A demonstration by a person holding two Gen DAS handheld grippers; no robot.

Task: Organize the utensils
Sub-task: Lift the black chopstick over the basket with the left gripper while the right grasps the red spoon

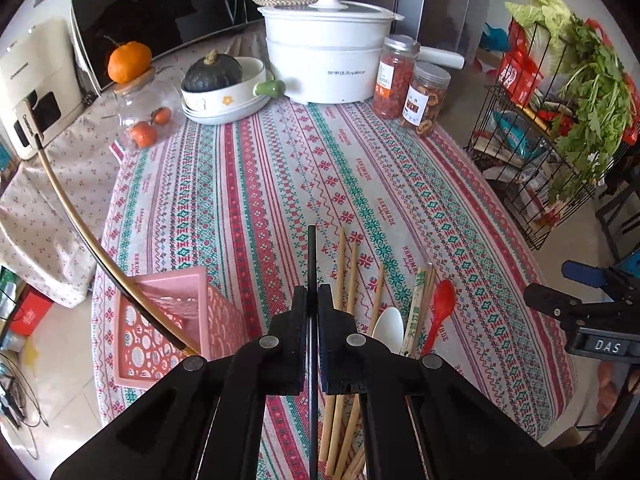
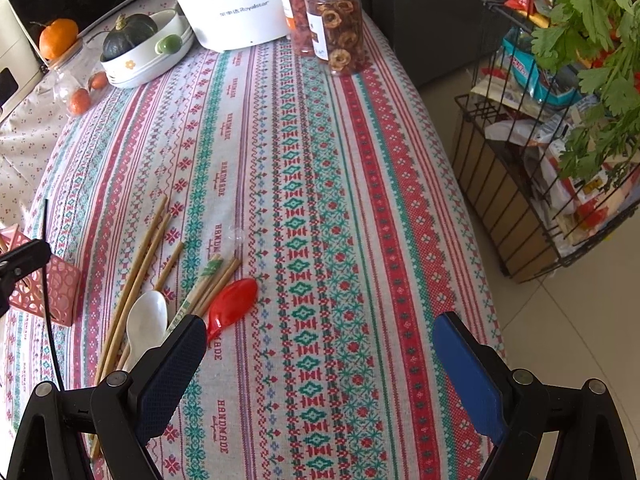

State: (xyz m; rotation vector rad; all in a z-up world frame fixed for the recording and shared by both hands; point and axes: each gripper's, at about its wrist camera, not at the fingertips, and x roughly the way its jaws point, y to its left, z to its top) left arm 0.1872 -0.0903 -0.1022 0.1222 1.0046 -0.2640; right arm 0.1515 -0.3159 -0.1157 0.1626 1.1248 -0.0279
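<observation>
A: Left wrist view: the left gripper (image 1: 312, 300) is pinching a black chopstick (image 1: 311, 256), lifted above the tablecloth (image 1: 256, 184) beside the pink basket (image 1: 168, 320). The thin stick could pivot or slip in the pads.

B: Right wrist view: the right gripper (image 2: 320, 344) is spread wide and empty beside the red spoon (image 2: 232, 306), white spoon (image 2: 146, 322) and bamboo chopsticks (image 2: 140, 256). A sweep could scatter them.

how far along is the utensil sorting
Early. A gold-handled utensil already stands in the pink basket. The left hand-held gripper is shut on a black chopstick. Bamboo chopsticks, white spoon and red spoon remain on the tablecloth.
</observation>
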